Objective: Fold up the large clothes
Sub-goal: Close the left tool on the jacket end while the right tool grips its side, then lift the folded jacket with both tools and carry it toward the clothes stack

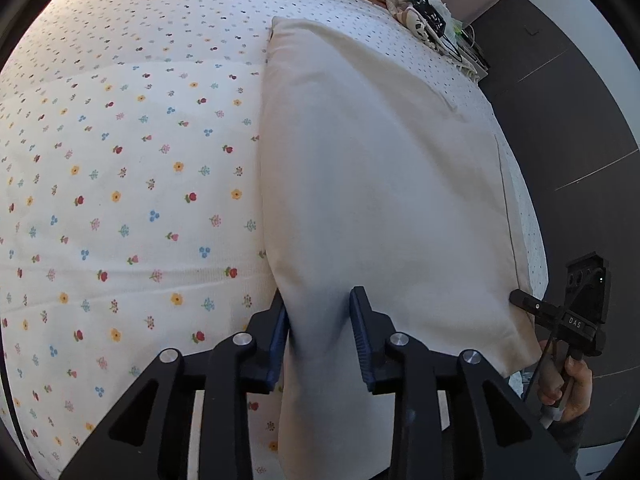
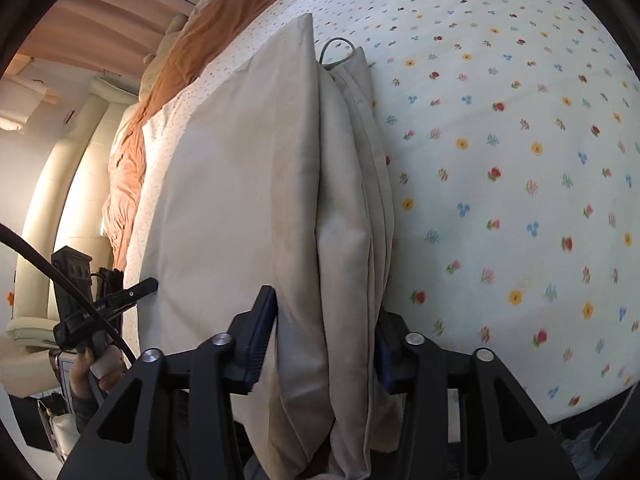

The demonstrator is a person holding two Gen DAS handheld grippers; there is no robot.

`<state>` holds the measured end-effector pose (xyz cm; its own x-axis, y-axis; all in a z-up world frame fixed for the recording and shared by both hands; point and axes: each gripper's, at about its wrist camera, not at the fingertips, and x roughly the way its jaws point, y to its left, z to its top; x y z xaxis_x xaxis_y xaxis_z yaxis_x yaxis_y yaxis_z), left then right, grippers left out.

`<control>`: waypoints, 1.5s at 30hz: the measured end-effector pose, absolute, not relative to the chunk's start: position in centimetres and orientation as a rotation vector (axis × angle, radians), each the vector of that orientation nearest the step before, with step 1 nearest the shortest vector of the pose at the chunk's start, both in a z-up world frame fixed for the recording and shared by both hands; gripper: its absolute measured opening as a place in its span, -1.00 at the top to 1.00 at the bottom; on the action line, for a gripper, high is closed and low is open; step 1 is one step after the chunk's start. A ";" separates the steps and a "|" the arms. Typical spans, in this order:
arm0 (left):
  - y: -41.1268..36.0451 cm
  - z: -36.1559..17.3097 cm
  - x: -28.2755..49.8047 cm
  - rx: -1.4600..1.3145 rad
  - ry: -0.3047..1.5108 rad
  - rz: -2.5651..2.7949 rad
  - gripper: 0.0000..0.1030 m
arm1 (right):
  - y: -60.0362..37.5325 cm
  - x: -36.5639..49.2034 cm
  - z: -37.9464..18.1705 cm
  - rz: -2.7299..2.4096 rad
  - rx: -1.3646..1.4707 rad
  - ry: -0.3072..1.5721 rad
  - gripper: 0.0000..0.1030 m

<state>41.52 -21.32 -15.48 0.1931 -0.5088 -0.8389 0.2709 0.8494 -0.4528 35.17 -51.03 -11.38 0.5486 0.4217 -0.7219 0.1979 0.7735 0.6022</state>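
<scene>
Now my left gripper [image 1: 319, 340] and right gripper [image 2: 326, 344] each clench a near corner of the cloth [image 1: 380, 184], whose long axis runs up-frame across the bed [image 1: 120, 200].

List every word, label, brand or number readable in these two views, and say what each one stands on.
"DAS": white letters on the black body of the right claw, seen from the left wrist view.
A white marking on the left claw, seen from the right wrist view: too blurred and tilted to read.
The cream garment and the floral bedsheet carry no text.
</scene>
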 end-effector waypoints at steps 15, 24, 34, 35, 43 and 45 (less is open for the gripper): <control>-23.2 -18.4 50.7 -0.413 1.297 -0.602 -0.25 | -55.1 44.5 -14.6 0.260 0.848 0.964 -0.32; -24.7 -18.9 55.1 -0.411 1.273 -0.625 -0.25 | -54.7 49.2 -15.9 0.294 0.844 0.934 -0.32; -27.0 -18.0 57.9 -0.292 1.237 -0.557 -0.06 | -53.1 52.8 -15.8 0.292 0.809 0.949 0.05; -27.2 -17.8 57.9 -0.271 1.229 -0.554 0.02 | -52.9 52.7 -15.5 0.286 0.795 0.950 0.18; -26.8 -14.3 55.4 -0.202 1.126 -0.518 0.56 | -50.1 48.9 -11.1 0.333 0.697 0.825 0.69; -26.5 -12.8 54.5 -0.199 1.091 -0.521 0.59 | -49.3 47.7 -9.9 0.344 0.681 0.797 0.70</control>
